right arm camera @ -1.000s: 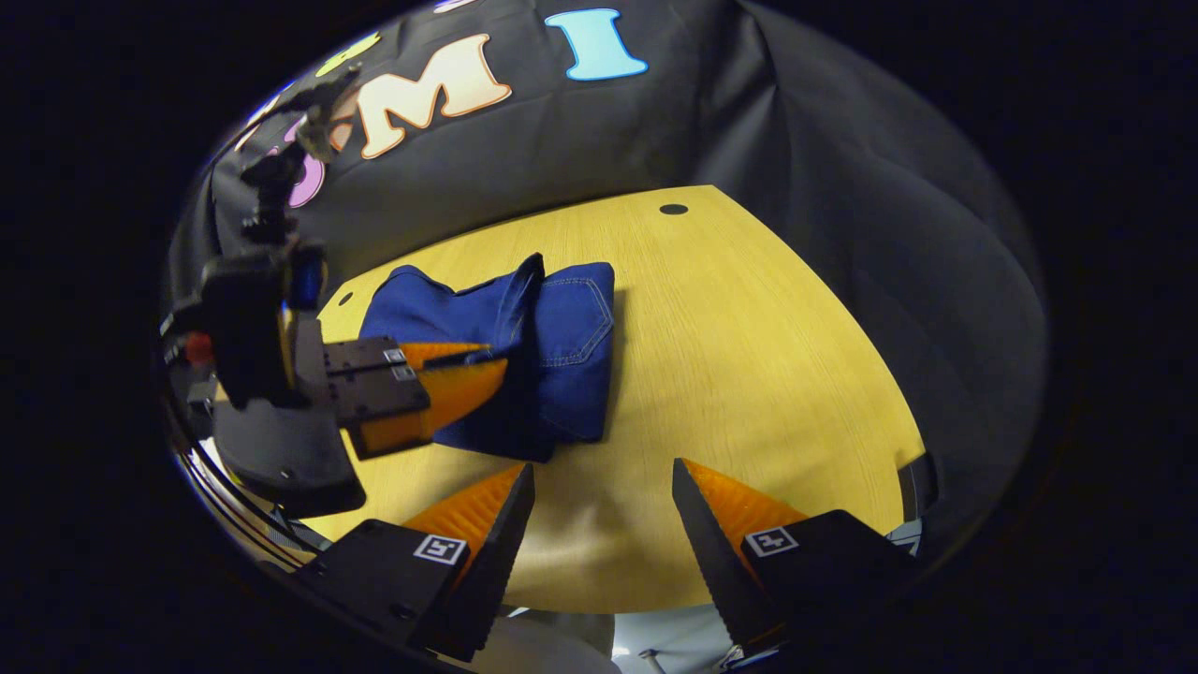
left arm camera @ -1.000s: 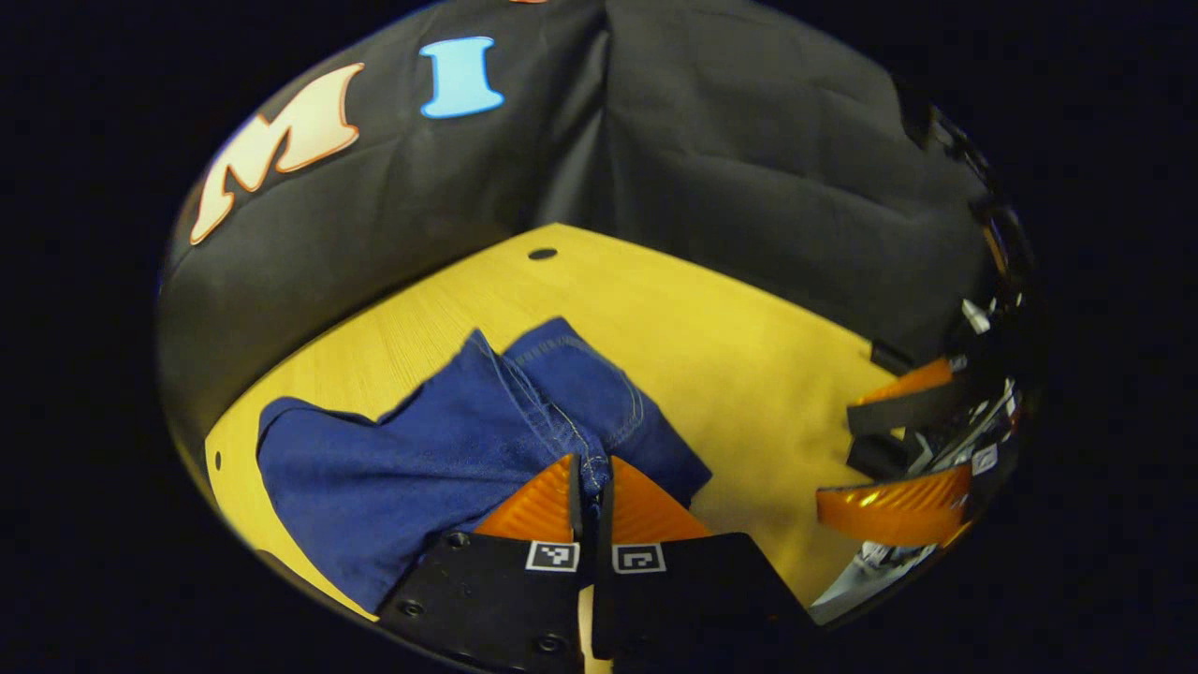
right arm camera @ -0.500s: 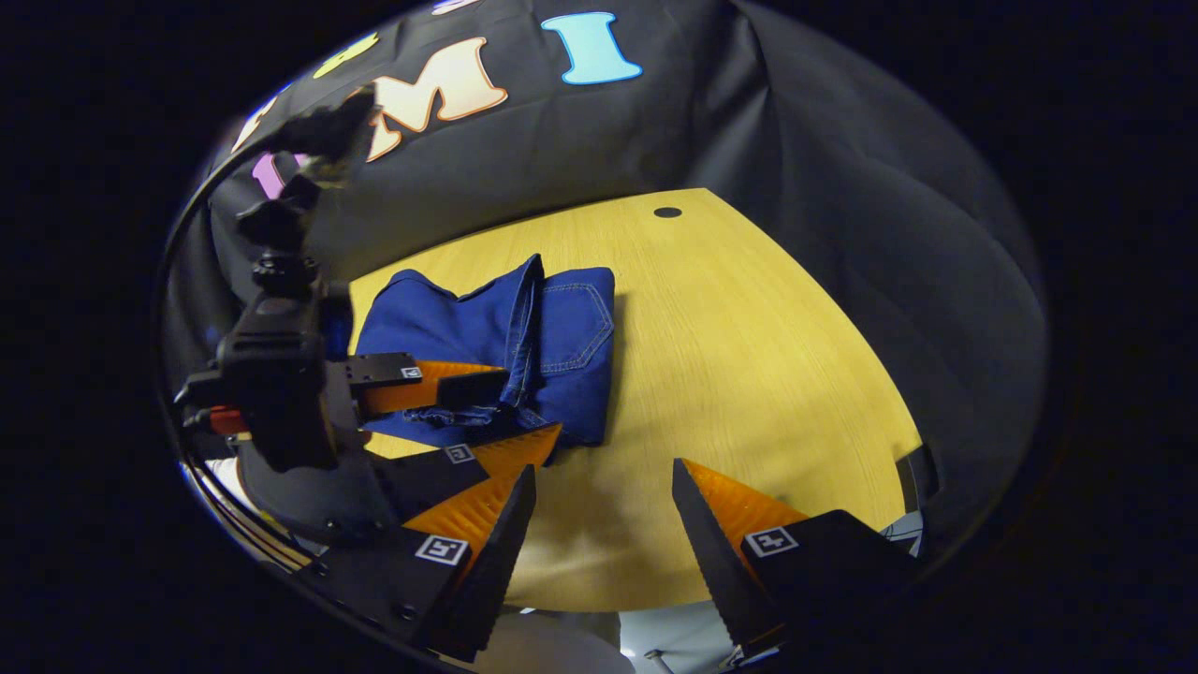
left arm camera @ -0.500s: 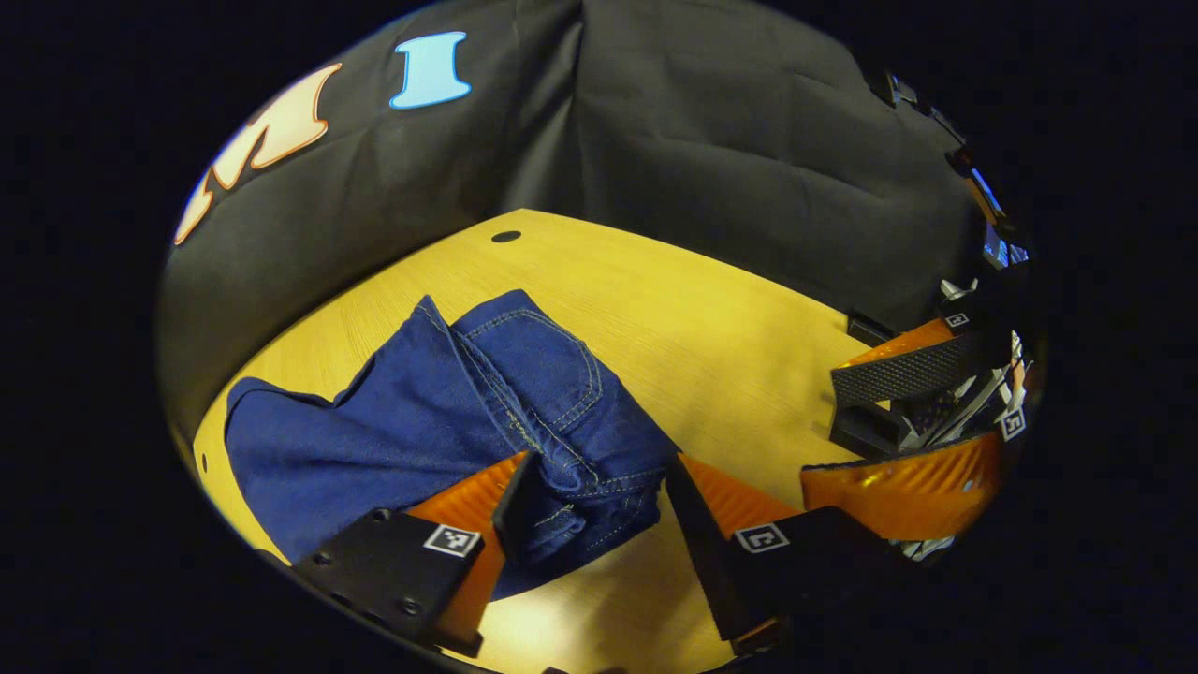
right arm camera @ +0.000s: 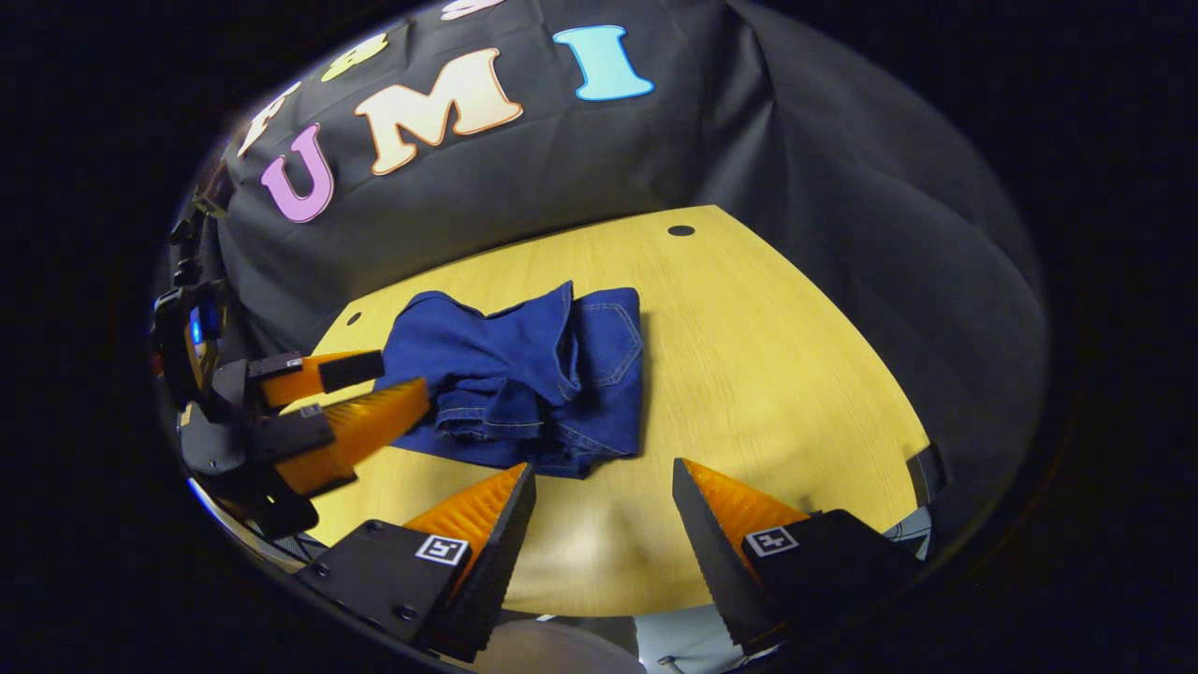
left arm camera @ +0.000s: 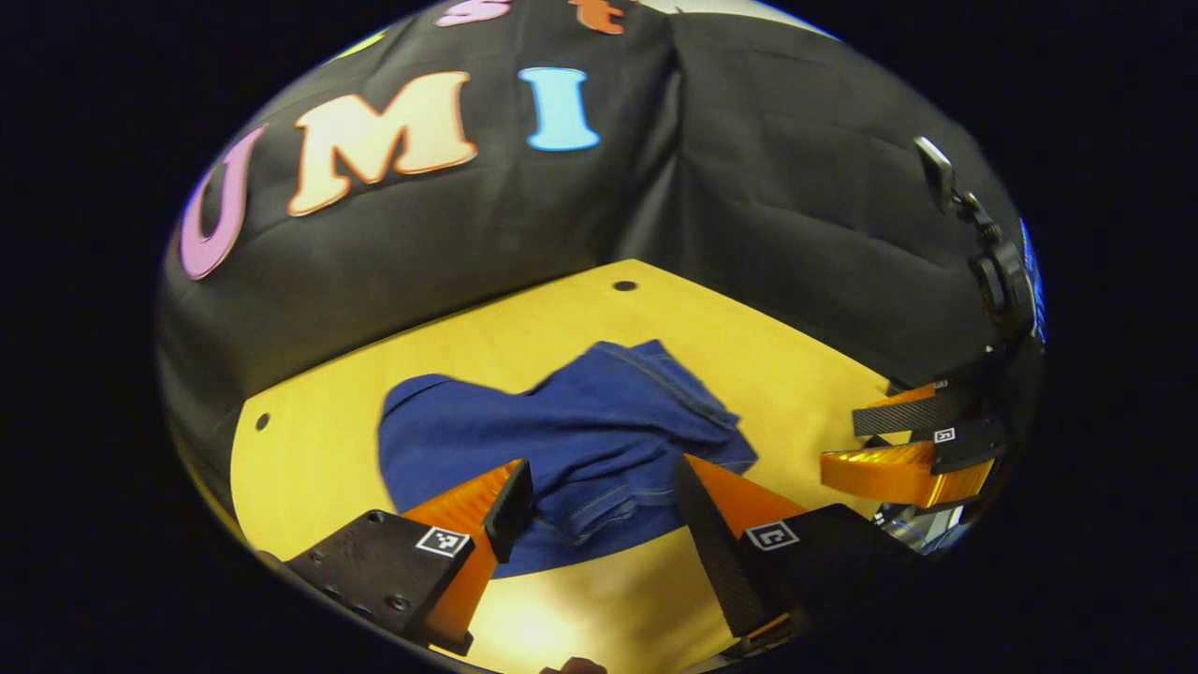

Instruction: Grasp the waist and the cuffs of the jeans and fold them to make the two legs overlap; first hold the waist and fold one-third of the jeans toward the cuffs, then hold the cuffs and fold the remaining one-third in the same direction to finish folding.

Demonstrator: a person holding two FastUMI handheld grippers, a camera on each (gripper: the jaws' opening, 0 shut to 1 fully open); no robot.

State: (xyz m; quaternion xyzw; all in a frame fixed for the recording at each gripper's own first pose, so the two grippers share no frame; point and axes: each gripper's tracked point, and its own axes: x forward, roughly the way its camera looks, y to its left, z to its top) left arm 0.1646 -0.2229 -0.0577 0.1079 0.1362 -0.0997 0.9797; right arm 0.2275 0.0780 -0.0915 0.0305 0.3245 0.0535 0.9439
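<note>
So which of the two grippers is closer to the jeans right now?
The left gripper: its fingertips sit just off the jeans' edge, while the right gripper hangs back over bare table.

Light: comes from above; the yellow table (right arm camera: 767, 356) is bright, the dark wall is dim.
Glare: a pale shiny patch on the table's near edge in the left gripper view.
Shadows: a soft dark strip on the table beside the jeans (right arm camera: 533, 374).
Blur: the jeans (left arm camera: 580, 440) look a bit smeared in the left gripper view; sharper in the right gripper view.
Bending: the table edges curve like a bowl, and things near the rim look squashed.
</note>
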